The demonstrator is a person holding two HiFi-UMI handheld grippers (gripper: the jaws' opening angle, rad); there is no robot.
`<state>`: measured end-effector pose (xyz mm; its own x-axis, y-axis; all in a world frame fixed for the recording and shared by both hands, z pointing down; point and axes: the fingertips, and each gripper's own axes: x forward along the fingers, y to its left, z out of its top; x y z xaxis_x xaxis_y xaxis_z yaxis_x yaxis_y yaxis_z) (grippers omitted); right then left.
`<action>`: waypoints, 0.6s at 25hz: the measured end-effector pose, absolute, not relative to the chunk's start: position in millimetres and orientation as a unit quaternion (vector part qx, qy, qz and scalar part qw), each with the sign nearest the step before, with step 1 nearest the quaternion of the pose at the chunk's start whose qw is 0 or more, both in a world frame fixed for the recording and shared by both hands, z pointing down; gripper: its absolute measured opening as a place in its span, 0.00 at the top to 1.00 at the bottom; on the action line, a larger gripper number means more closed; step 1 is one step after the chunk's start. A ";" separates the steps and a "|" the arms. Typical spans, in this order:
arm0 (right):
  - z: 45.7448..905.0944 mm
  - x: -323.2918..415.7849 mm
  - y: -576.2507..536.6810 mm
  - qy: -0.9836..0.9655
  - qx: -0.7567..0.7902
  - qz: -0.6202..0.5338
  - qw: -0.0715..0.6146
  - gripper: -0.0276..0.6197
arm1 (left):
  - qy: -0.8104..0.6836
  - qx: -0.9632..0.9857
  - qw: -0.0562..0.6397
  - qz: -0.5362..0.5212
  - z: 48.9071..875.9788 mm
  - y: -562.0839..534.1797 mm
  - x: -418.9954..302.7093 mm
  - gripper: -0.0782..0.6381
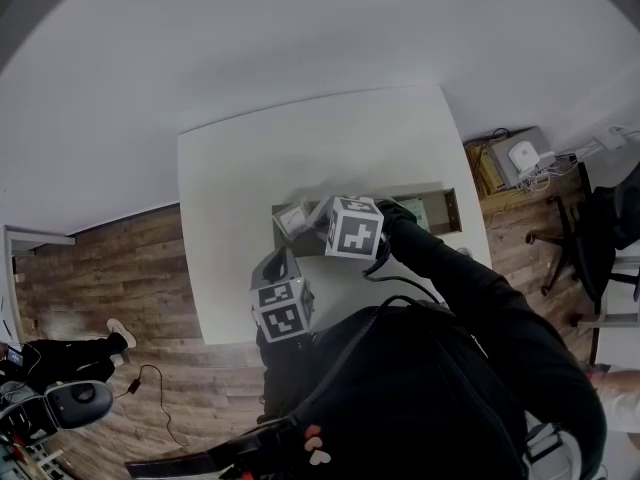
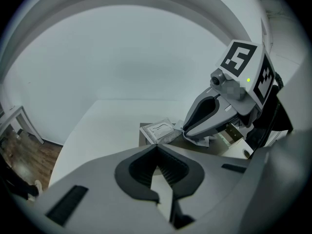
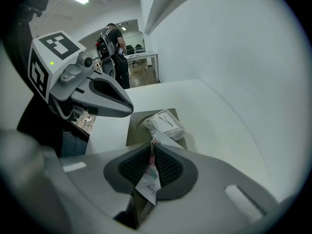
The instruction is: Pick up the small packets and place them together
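The small white printed packet [image 3: 147, 182] sits low centre in the right gripper view, seemingly pinched between the nearly closed jaws of the right gripper [image 3: 153, 149]. Just beyond lies a crinkled white plastic packet [image 3: 165, 125] on a flat olive mat [image 3: 138, 128]. Lower until the packets touch, then release gently. The left gripper [image 2: 157, 149] is closed and empty.

Two grippers were counted, the left gripper [image 2: 156, 147] and the right gripper [image 3: 151, 147]. Small packets came to two for certain: one white packet [image 3: 165, 123] and one printed packet [image 3: 147, 178] (a greenish scrap [image 1: 415, 211] was too small to call). There was one white table [image 1: 300, 148], one dark mat [image 3: 136, 126] and one office chair [image 1: 590, 238].
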<state>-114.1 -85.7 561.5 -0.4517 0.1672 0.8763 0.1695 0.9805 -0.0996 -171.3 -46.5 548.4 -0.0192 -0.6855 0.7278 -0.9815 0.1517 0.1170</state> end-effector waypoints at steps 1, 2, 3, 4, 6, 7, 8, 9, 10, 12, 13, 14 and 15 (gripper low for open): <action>561.4 -114.8 -85.2 -0.853 -0.101 0.001 0.512 0.90 | -0.680 0.613 0.338 0.219 548.6 -46.9 -171.6 0.89; 560.7 -115.4 -84.6 -0.854 -0.103 0.002 0.510 0.89 | -0.680 0.613 0.338 0.219 548.5 -47.0 -171.9 0.89; 559.5 -115.8 -83.9 -0.855 -0.104 0.003 0.508 0.88 | -0.680 0.613 0.338 0.219 548.1 -46.8 -171.9 0.89; 558.1 -115.7 -83.3 -0.856 -0.104 0.002 0.506 0.88 | -0.681 0.613 0.338 0.218 547.5 -46.3 -171.7 0.89; 555.0 -114.4 -81.4 -0.857 -0.106 0.001 0.504 0.81 | -0.681 0.612 0.337 0.218 546.2 -44.7 -171.3 0.89; 552.7 -113.8 -81.1 -0.858 -0.107 0.001 0.503 0.79 | -0.681 0.612 0.337 0.218 545.7 -43.9 -171.4 0.89; 549.4 -113.2 -82.2 -0.860 -0.105 -0.001 0.499 0.77 | -0.682 0.612 0.337 0.217 545.3 -43.2 -171.5 0.89; 544.6 -112.0 -85.1 -0.864 -0.100 -0.004 0.493 0.76 | -0.682 0.612 0.337 0.217 544.8 -43.0 -171.4 0.89; 538.4 -110.0 -90.0 -0.869 -0.092 -0.006 0.485 0.76 | -0.682 0.613 0.336 0.216 544.3 -43.0 -171.3 0.89; 523.0 -101.7 -105.4 -0.882 -0.067 -0.008 0.466 0.76 | -0.683 0.612 0.335 0.216 543.7 -43.1 -171.8 0.89; 514.6 -94.8 -115.1 -0.888 -0.052 -0.007 0.457 0.76 | -0.683 0.612 0.335 0.216 543.5 -43.3 -172.2 0.89; 506.1 -85.4 -125.4 -0.892 -0.035 -0.004 0.450 0.76 | -0.683 0.612 0.335 0.216 543.2 -43.7 -172.5 0.89; 498.2 -73.4 -136.1 -0.895 -0.017 0.000 0.446 0.76 | -0.683 0.612 0.335 0.216 542.9 -44.3 -172.4 0.89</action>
